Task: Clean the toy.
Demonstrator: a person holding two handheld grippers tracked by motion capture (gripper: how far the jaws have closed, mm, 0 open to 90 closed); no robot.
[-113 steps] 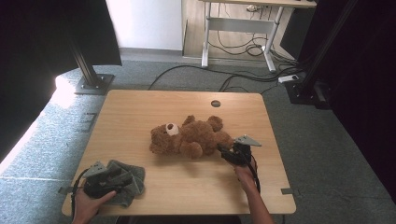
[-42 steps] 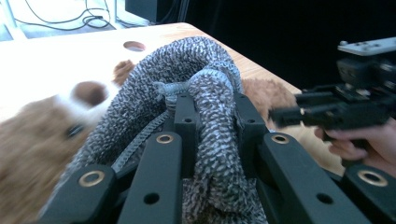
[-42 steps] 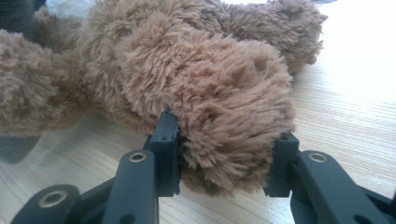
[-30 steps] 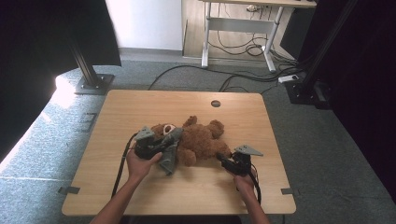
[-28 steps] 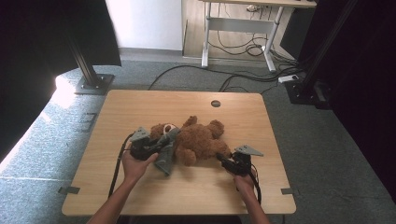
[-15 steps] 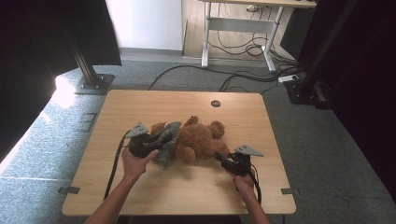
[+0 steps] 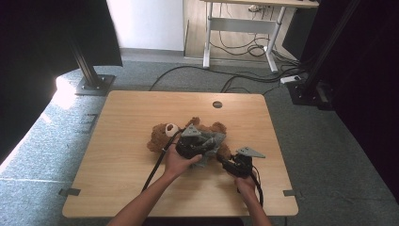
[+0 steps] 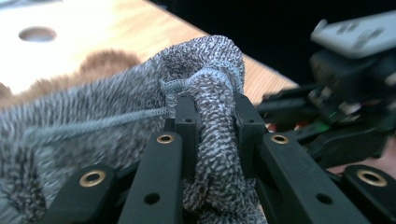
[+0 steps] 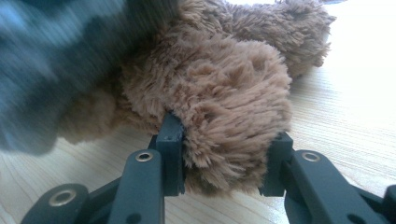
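A brown teddy bear [image 7: 159,137] lies on the wooden table [image 7: 117,179], head to the left. My left gripper [image 7: 208,145] is over the bear's body, shut on a fold of grey knitted cloth [image 8: 210,88] that drapes across the bear [image 8: 107,63]; the fold is pinched between the left gripper [image 8: 215,109] jaws. My right gripper [image 7: 227,160] sits low at the bear's right end. In the right gripper view its jaws [image 9: 224,133] are shut on a furry brown paw [image 9: 229,98], and the grey cloth [image 9: 46,65] is a blur at the left.
A round hole [image 7: 217,104] is in the table near its far edge. Beyond the table are a black stand base [image 7: 91,84], floor cables [image 7: 244,77] and a desk frame [image 7: 237,28]. The right gripper [image 8: 345,88] is close beside the left one.
My left hand has carried the grey cloth to the right, from beside the bear's head to over its body. The right hand has stayed on the paw.
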